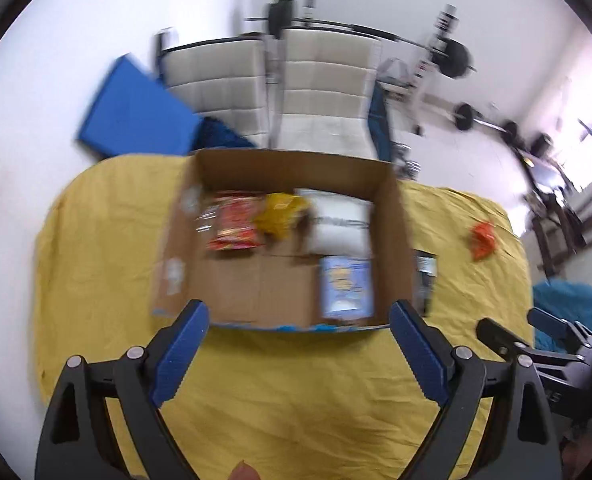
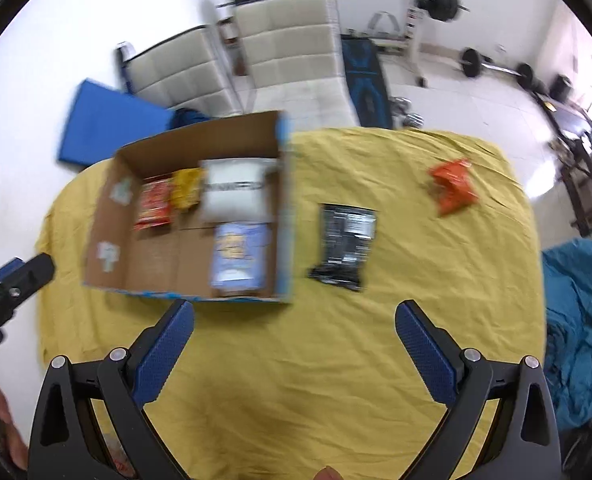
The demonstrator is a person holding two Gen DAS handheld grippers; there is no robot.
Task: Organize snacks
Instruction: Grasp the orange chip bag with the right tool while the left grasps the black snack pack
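Note:
An open cardboard box (image 1: 395, 240) (image 2: 108, 200) stands on the yellow-covered table (image 1: 296, 380) (image 2: 335, 360). Inside lie a red packet (image 1: 236, 222) (image 2: 154, 204), a yellow packet (image 1: 280, 214) (image 2: 186, 188), a white packet (image 1: 339, 220) (image 2: 234, 192) and a light blue packet (image 1: 347, 286) (image 2: 240, 254). On the cloth right of the box lie a black packet (image 2: 345, 242) (image 1: 425, 276) and an orange packet (image 2: 451, 186) (image 1: 481, 238). My left gripper (image 1: 297, 360) is open in front of the box. My right gripper (image 2: 294, 352) is open, near the black packet.
Two cream chairs (image 1: 319, 92) (image 2: 292, 52) stand behind the table, beside a blue mat (image 1: 132, 112) (image 2: 104, 128). Barbells and a weight rack (image 2: 415, 0) fill the back of the room. A teal cloth (image 2: 579, 320) lies right of the table.

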